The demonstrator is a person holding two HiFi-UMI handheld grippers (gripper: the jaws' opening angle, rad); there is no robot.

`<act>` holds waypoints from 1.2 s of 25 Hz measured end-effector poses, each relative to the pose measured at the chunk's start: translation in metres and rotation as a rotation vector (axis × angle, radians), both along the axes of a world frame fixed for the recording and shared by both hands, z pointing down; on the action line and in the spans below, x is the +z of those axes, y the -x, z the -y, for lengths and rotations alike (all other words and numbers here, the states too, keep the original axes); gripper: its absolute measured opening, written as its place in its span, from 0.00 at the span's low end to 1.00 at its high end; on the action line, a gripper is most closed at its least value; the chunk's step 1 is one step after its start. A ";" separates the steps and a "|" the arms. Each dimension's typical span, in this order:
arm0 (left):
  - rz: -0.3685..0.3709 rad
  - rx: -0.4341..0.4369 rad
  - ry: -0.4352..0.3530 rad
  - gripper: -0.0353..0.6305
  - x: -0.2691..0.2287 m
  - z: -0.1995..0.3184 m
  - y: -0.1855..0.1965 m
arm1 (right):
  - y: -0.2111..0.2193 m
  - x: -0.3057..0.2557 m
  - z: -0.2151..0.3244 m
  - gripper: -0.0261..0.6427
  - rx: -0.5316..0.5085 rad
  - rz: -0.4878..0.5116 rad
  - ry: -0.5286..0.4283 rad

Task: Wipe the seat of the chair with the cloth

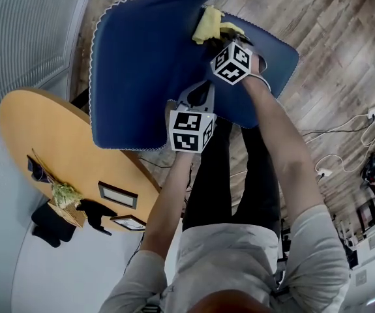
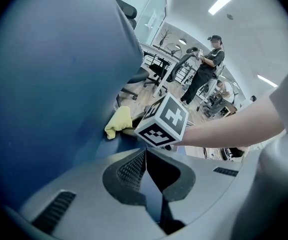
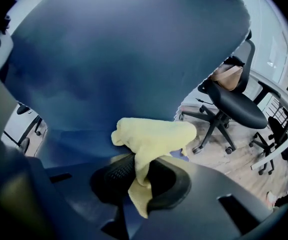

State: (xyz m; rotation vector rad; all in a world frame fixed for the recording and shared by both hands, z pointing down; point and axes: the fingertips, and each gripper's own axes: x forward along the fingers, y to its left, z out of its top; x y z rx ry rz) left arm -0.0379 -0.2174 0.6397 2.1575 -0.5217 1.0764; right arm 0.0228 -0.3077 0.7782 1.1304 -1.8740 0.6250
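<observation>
The blue chair seat [image 1: 141,64] with white stitched trim fills the upper head view. A yellow cloth [image 1: 210,25] lies bunched against its far right part, and my right gripper [image 1: 223,38] is shut on it. In the right gripper view the cloth [image 3: 154,134] hangs out between the pads of that gripper [image 3: 138,171], pressed to the blue surface [image 3: 123,59]. My left gripper [image 1: 197,100] is at the seat's near edge, its jaws closed on the blue rim. The left gripper view shows its tips [image 2: 145,156] meeting on blue material, with the cloth [image 2: 117,121] beyond.
A round wooden table [image 1: 44,142] with picture frames and a small plant stands at the left. Cables [image 1: 350,142] trail over the wooden floor at the right. Black office chairs [image 3: 234,104] stand behind, and a person [image 2: 204,69] stands far back.
</observation>
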 end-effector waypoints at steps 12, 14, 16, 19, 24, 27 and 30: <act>0.013 0.045 -0.024 0.09 -0.005 -0.028 -0.016 | -0.031 0.006 -0.054 0.14 0.037 0.000 0.027; 0.016 0.048 -0.026 0.09 -0.005 -0.033 -0.017 | -0.037 0.005 -0.061 0.14 0.040 -0.004 0.028; 0.019 0.052 -0.025 0.09 -0.005 -0.038 -0.017 | -0.041 0.005 -0.068 0.14 0.044 -0.007 0.031; 0.020 0.056 -0.026 0.09 -0.005 -0.045 -0.018 | -0.047 0.007 -0.079 0.14 0.048 -0.011 0.039; 0.020 0.066 -0.031 0.09 -0.006 -0.056 -0.022 | -0.060 0.008 -0.097 0.14 0.056 -0.024 0.043; 0.018 0.070 -0.036 0.09 -0.008 -0.062 -0.023 | -0.066 0.008 -0.107 0.14 0.058 -0.033 0.045; 0.018 0.076 -0.041 0.09 -0.009 -0.069 -0.025 | -0.074 0.008 -0.118 0.14 0.066 -0.041 0.047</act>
